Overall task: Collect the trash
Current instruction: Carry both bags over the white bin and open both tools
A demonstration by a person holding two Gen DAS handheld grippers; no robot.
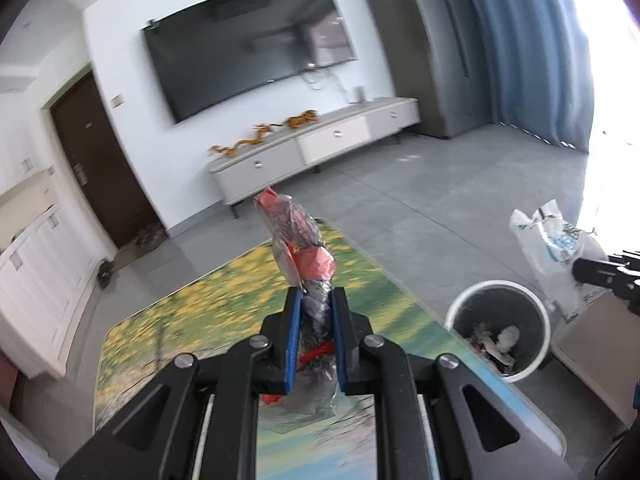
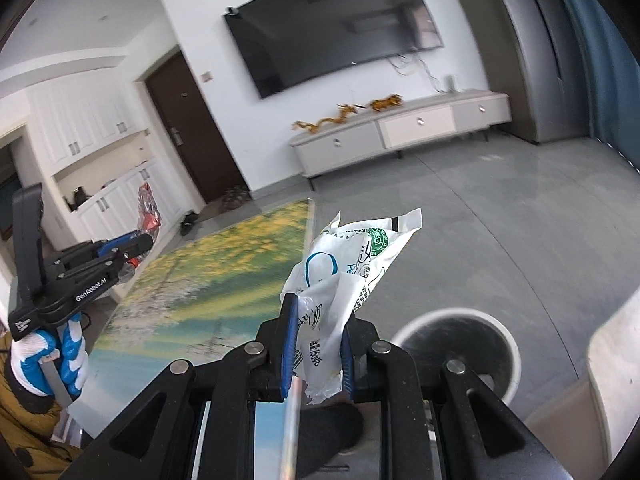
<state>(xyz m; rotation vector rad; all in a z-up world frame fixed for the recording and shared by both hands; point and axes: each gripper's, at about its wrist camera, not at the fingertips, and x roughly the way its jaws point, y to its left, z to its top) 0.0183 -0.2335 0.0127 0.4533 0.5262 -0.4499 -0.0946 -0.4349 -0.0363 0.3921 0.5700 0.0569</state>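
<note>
My left gripper [image 1: 316,300] is shut on a crumpled red and silver wrapper [image 1: 298,240] and holds it up above the table with the yellow-green printed top [image 1: 168,320]. It also shows at the left of the right wrist view [image 2: 138,246], with the wrapper [image 2: 148,210] in it. My right gripper [image 2: 318,316] is shut on a white plastic bag [image 2: 344,264] with blue and green print, held above the table's right edge. That bag [image 1: 556,240] also shows at the right of the left wrist view. A white trash bin [image 1: 498,328] with trash inside stands on the floor to the right of the table; it also shows in the right wrist view [image 2: 460,344].
A TV [image 1: 248,48] hangs on the far wall above a low white cabinet [image 1: 320,148] with orange figurines. A dark door [image 1: 96,160] and white cupboards [image 1: 36,272] are at the left. A pale furniture edge [image 2: 616,360] is at the right of the bin. The floor [image 1: 460,200] is grey tile.
</note>
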